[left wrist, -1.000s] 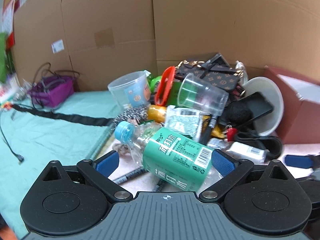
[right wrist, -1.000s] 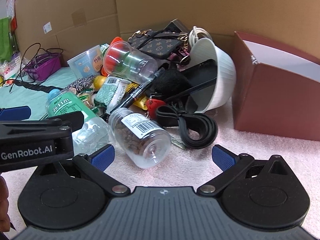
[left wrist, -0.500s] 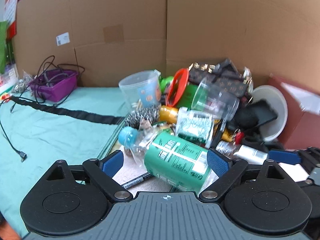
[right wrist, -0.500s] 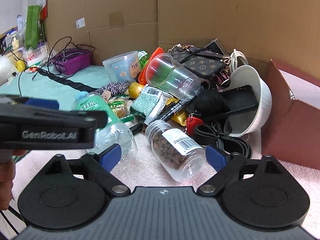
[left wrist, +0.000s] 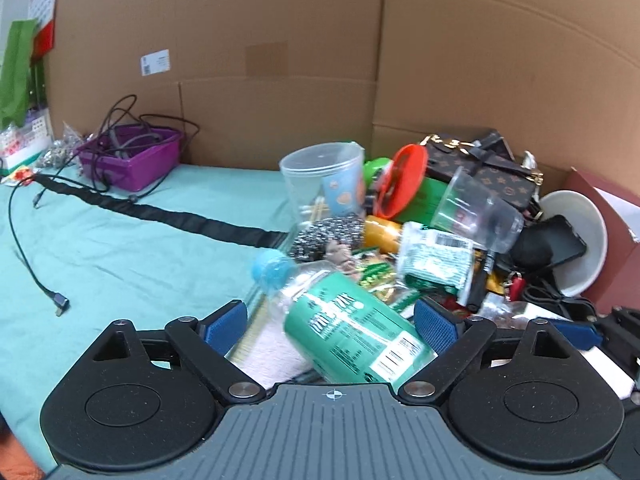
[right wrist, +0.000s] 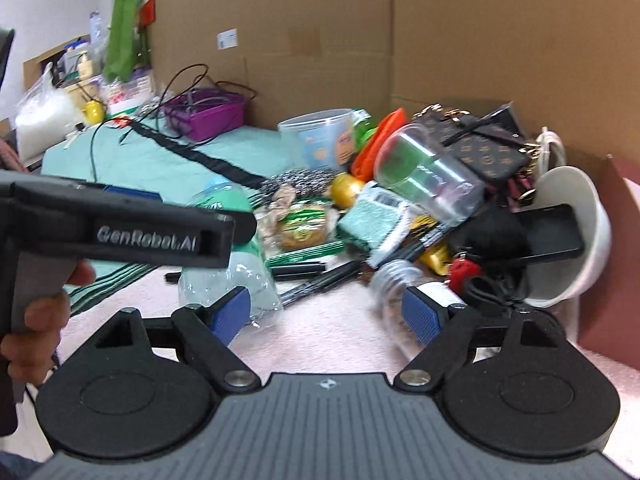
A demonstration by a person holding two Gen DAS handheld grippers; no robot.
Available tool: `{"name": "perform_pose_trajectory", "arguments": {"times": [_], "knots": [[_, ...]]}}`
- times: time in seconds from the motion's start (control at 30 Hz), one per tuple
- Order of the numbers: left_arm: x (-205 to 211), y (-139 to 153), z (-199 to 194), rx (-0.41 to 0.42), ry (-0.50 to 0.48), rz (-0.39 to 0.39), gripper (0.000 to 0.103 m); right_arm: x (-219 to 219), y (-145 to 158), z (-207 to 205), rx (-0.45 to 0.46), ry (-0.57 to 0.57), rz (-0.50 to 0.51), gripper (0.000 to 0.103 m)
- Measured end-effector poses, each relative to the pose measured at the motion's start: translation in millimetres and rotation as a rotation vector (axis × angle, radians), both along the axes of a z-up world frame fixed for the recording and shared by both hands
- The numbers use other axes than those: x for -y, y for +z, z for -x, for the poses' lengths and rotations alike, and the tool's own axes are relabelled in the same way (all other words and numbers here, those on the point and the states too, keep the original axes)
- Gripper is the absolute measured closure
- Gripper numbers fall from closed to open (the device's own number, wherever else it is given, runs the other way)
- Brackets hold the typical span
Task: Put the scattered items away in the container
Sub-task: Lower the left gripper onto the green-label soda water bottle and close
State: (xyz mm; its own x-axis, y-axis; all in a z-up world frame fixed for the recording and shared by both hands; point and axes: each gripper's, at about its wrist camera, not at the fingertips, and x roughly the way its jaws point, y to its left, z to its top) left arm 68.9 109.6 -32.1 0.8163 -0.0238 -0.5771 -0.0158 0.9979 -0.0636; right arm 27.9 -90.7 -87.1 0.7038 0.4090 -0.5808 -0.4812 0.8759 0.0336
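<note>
Crinkled green-labelled bottle [left wrist: 344, 320], blue-capped

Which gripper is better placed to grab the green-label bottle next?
Left. The green-label bottle lies between the open left gripper pads. The right gripper, also open, faces bare pink mat, with the bottle off to its left.

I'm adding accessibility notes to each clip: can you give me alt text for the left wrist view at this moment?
The left gripper, its blue-padded fingers spread, frames a clear plastic water bottle with a green label and blue cap lying tilted between them. Behind sits a jumbled pile: clear cups, a steel scourer, a brown patterned purse and a tipped white bowl, against cardboard walls.
</note>
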Motion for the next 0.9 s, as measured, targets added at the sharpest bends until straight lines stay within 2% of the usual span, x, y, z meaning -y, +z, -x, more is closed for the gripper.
{"name": "perform_pose_trajectory", "arguments": {"times": [0.3, 0.5, 0.57, 0.7, 0.8, 0.83, 0.9], "knots": [[-16, -7, -4, -0.016, -0.033, 0.027, 0.010, -15, -3, 19, -0.064, 0.093, -0.041, 0.017], [-20, -11, -7, -0.040, -0.127, 0.073, 0.027, -39, -8, 21, -0.058, 0.127, -0.018, 0.017], [-19, -12, -8, -0.051, -0.154, 0.084, 0.038, -43, -10, 24, -0.062, 0.146, -0.011, 0.017], [-12, -12, -8, -0.060, -0.182, 0.067, 0.039, -52, -14, 23, -0.075, 0.139, -0.005, 0.017], [-18, -9, -8, -0.068, -0.173, 0.089, 0.039, -56, -17, 18, -0.079, 0.131, -0.011, 0.017], [-22, -8, -6, -0.070, -0.164, 0.100, 0.033, -57, -18, 18, -0.077, 0.128, -0.009, 0.018], [-32, -6, -3, -0.069, -0.137, 0.122, 0.029, -55, -21, 17, -0.069, 0.097, 0.002, 0.020]]}}
